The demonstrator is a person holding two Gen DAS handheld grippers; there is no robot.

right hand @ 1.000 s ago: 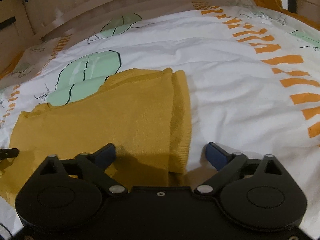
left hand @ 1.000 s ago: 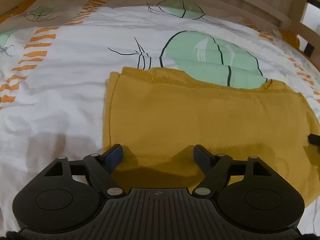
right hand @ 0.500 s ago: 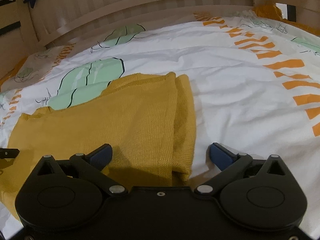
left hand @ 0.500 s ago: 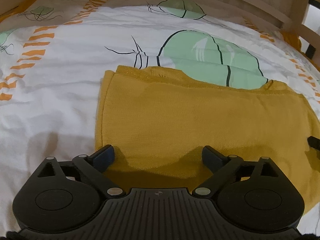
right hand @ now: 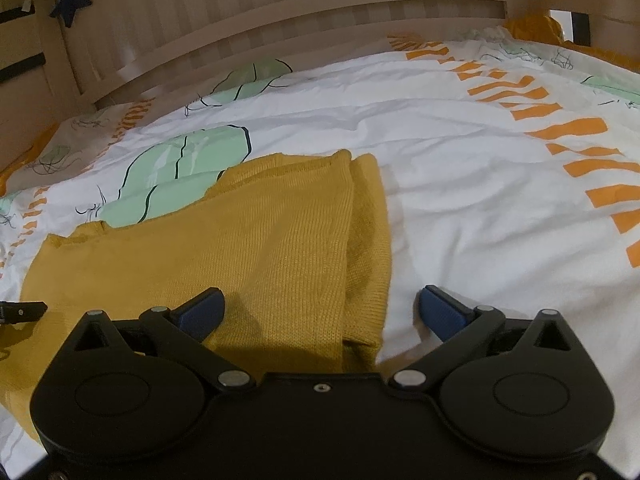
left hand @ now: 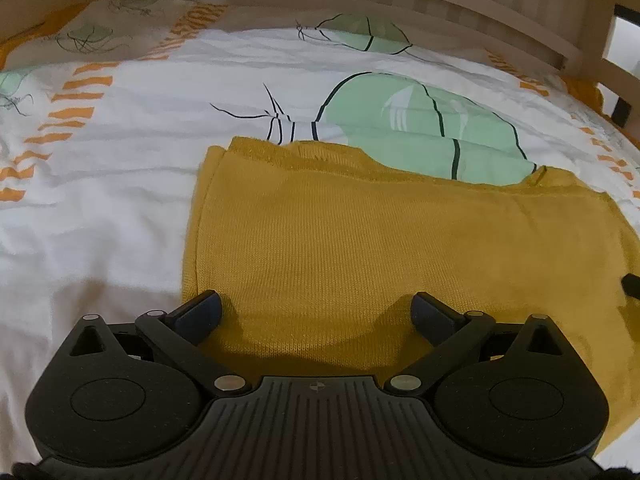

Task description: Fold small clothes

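Note:
A mustard-yellow knit garment (left hand: 380,240) lies folded flat on the bed; it also shows in the right wrist view (right hand: 248,248). My left gripper (left hand: 316,312) is open and empty, low over the garment's near left part, its fingers spread above the cloth. My right gripper (right hand: 322,312) is open and empty over the garment's near right edge, where a folded layer (right hand: 370,240) lies; its right finger is over the sheet. The other gripper's tip peeks in at each view's edge (left hand: 632,284) (right hand: 22,311).
The bed has a white duvet (right hand: 480,200) printed with green cactus shapes (left hand: 420,128) and orange dashes (right hand: 560,128). A wooden slatted bed rail (right hand: 280,12) runs along the far side. A yellow cloth (right hand: 532,26) lies at the far right corner.
Both grippers have opened wider and pulled back a little and tilted up, so more of the bed rail shows. The garment has stayed flat in place.

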